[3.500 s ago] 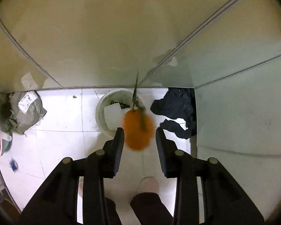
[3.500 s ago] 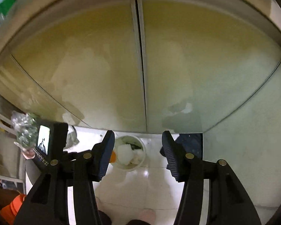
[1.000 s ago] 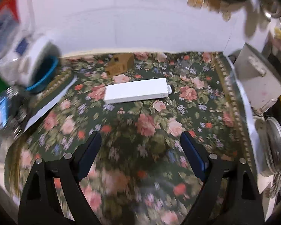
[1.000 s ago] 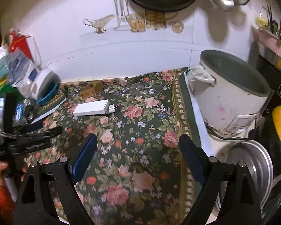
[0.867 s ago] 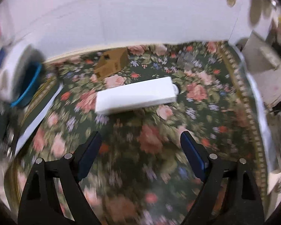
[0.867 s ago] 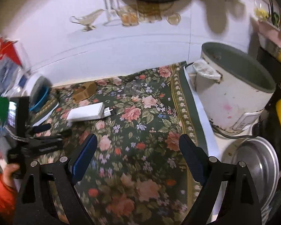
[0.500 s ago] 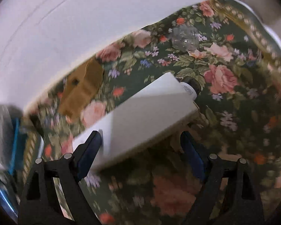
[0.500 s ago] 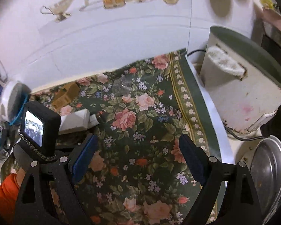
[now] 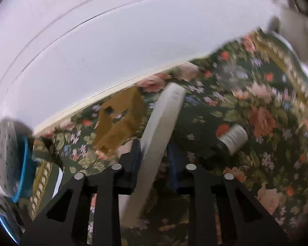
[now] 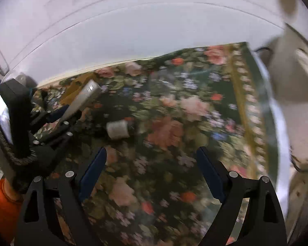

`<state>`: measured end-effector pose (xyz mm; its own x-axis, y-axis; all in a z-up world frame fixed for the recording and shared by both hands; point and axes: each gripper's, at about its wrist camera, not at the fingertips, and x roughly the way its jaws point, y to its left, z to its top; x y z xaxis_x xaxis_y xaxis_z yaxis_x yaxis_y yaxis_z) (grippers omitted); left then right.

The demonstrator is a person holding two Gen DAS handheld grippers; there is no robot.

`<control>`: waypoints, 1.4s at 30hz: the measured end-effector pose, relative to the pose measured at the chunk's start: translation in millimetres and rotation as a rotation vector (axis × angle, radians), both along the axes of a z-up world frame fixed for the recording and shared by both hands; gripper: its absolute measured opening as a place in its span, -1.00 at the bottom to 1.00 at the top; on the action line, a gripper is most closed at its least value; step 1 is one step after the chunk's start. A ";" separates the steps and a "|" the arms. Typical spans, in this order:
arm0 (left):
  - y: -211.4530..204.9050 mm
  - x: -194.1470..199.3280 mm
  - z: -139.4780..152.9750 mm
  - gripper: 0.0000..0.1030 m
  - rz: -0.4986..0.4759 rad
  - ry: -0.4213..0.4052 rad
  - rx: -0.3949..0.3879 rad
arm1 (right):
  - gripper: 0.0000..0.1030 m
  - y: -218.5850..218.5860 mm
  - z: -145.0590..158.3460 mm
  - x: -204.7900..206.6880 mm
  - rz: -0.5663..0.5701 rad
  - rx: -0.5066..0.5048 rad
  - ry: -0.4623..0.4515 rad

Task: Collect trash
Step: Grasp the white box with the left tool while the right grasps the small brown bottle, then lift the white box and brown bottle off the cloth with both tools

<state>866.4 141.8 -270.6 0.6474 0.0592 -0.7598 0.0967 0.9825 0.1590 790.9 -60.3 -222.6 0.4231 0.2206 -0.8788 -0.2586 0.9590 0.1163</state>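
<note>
My left gripper (image 9: 154, 153) is shut on a long white box (image 9: 162, 131) and holds it tilted above the floral cloth (image 9: 262, 123). The right wrist view shows that same box (image 10: 82, 100) raised in the left gripper (image 10: 65, 112). A small dark bottle with a white label (image 9: 233, 139) lies on the cloth to the right of the box; it also shows in the right wrist view (image 10: 118, 131). My right gripper (image 10: 152, 172) is open and empty, just above the cloth near the bottle.
A brown cardboard box (image 9: 119, 121) lies by the white wall (image 9: 133, 41). A crumpled clear wrapper (image 10: 164, 80) sits further back. A white rice cooker (image 10: 297, 94) stands at the right edge. A white and blue container (image 9: 10, 157) is at the left.
My left gripper has closed on the white box and lifted it, tilting it up. The bottle that lay at its end now lies apart. My right gripper has moved lower and closer to the cloth.
</note>
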 end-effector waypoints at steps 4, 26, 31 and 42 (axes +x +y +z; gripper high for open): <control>36.3 -5.3 13.4 -0.70 0.058 0.046 -0.167 | 0.69 28.9 -16.2 16.2 0.082 0.022 0.022; 49.7 -66.6 22.2 -0.70 0.105 0.067 -0.283 | 0.16 51.0 -59.1 30.8 0.035 0.073 0.083; 25.0 -80.8 44.5 -0.70 0.100 0.029 -0.275 | 0.15 26.8 -24.6 6.3 0.013 0.120 -0.014; -46.9 -164.1 115.1 -0.70 0.160 -0.125 -0.263 | 0.15 -46.1 61.3 -81.1 0.085 0.176 -0.208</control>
<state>702.2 94.9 -155.5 0.7352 -0.0199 -0.6775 -0.0668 0.9926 -0.1016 709.8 -106.4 -161.3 0.5638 0.4042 -0.7202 -0.3727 0.9027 0.2148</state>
